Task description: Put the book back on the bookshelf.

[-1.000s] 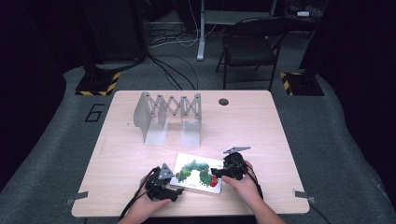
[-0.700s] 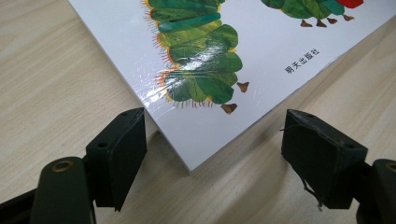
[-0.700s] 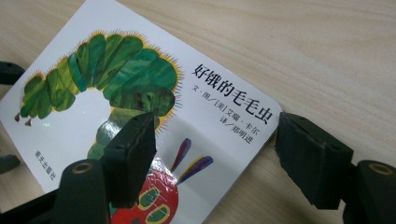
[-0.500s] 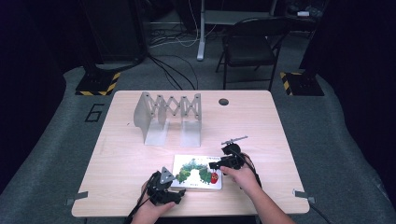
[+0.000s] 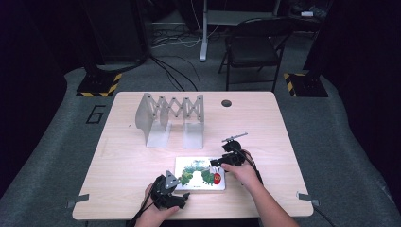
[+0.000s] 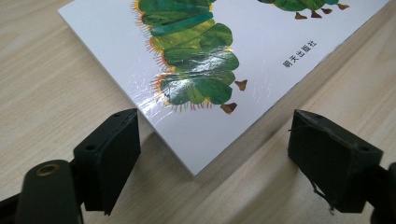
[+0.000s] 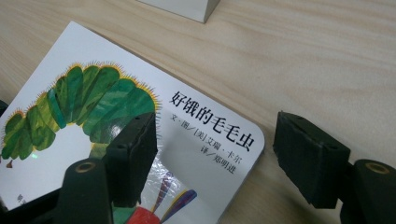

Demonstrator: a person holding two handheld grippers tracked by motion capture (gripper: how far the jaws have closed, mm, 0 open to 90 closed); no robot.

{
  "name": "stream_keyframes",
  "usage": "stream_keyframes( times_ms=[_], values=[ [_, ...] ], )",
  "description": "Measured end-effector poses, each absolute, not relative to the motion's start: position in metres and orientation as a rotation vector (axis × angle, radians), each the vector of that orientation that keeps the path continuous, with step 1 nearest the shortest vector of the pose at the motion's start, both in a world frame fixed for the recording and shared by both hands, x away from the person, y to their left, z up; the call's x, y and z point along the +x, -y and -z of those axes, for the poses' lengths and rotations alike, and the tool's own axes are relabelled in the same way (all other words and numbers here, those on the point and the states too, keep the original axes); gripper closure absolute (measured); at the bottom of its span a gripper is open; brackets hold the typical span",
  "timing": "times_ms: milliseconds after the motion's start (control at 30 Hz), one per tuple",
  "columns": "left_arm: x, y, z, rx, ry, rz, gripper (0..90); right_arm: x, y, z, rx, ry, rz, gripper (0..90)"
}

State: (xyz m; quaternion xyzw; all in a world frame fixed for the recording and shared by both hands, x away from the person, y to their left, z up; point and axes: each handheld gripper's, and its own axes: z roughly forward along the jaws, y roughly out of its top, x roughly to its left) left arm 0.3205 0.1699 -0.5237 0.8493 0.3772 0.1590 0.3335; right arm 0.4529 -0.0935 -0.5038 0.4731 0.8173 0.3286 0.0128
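Note:
A white picture book (image 5: 201, 172) with a green caterpillar on its cover lies flat near the table's front edge. My left gripper (image 5: 182, 196) sits at the book's near left corner. In the left gripper view that corner of the book (image 6: 196, 56) lies between the jaws of the left gripper (image 6: 215, 121), which have just been opening and do not touch it. My right gripper (image 5: 218, 163) is at the far right corner. In the right gripper view, one jaw of the right gripper (image 7: 215, 135) hangs over the book (image 7: 93, 116) and the other over bare wood, open.
A grey metal accordion book rack (image 5: 170, 118) stands upright behind the book, its base (image 7: 187, 7) close to the right gripper. A round cable hole (image 5: 226, 103) is at the table's back. A folding chair (image 5: 255, 42) stands beyond the table.
The right hand has shifted a little away from the person and to the left, onto the book's far right corner. The left hand has stayed at the near left corner.

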Motion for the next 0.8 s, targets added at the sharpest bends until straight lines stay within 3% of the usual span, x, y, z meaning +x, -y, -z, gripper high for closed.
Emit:
stream_keyframes(
  times_ms=[800],
  values=[
    [0.3168,-0.1644,0.5269,2.184,-1.012,-0.429,10.6,0.4480,0.0905,0.5013,1.506,-2.519,-1.030,32.4]
  ],
)
